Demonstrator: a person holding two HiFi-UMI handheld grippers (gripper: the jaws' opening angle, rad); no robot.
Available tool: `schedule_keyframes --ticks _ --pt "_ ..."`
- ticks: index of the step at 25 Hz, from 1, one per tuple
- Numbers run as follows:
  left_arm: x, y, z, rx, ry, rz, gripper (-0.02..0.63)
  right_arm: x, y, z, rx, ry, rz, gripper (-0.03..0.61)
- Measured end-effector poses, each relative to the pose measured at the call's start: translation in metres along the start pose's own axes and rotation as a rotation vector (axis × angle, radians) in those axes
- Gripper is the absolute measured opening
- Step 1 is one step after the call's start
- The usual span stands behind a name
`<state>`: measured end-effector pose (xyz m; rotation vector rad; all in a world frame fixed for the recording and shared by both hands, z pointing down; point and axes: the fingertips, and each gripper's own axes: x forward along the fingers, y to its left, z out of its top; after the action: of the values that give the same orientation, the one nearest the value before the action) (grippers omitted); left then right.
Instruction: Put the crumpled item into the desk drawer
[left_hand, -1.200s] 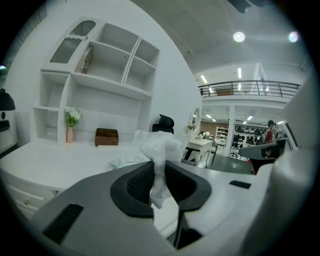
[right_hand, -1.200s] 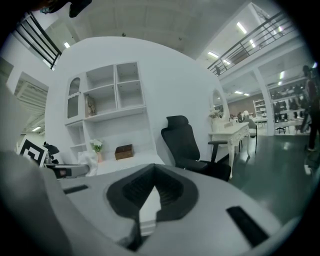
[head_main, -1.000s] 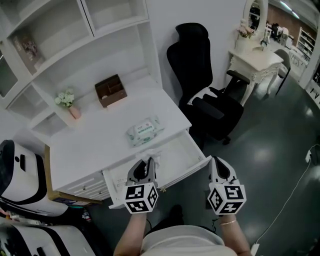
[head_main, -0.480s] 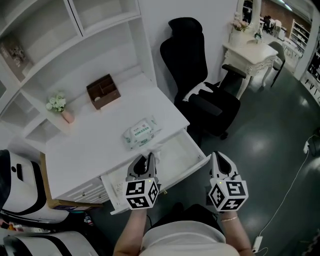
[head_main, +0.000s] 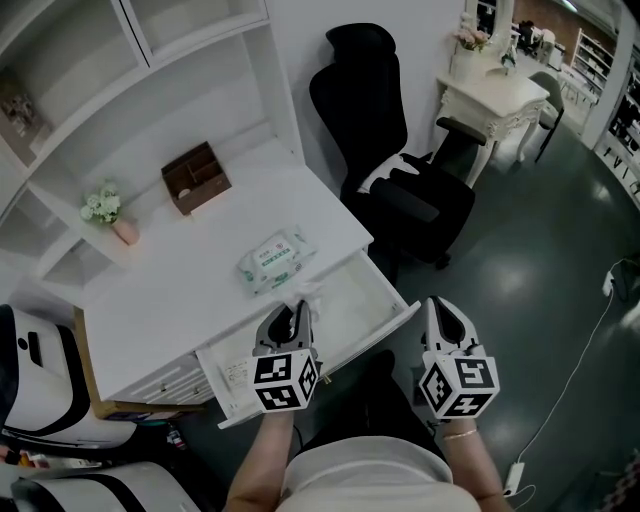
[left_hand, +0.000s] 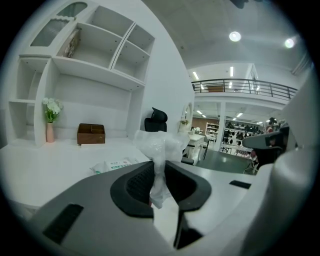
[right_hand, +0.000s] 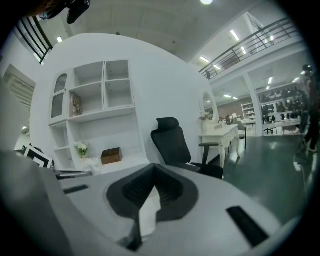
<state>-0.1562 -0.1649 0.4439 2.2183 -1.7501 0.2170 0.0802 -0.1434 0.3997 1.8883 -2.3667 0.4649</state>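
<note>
White crumpled item (left_hand: 159, 146), still in left tongs (left_hand: 159, 171)

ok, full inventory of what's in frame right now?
desk: 1, white, centre-left, shelves above it
drawer: 1, white, pulled open at the desk's front
wipes pack: 1, white and green, on the desk near the drawer
wooden box: 1, brown, back of the desk
flower vase: 1, pink with white flowers, back left by the shelves
office chair: 1, black, right of the desk
dressing table: 1, cream, far back right
crumpled item: 1, white, between the left gripper's jaws
left gripper: 1, grey, over the drawer, shut on the crumpled item
right gripper: 1, grey, right of the drawer, shut, empty
</note>
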Motion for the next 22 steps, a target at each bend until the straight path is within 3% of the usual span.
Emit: schedule_keyframes --ticks 22 --pt "0.05 0.0 -0.027 0.04 0.103 0.012 0.057 0.042 -0.022 0.001 0.027 0.019 0.009 0.002"
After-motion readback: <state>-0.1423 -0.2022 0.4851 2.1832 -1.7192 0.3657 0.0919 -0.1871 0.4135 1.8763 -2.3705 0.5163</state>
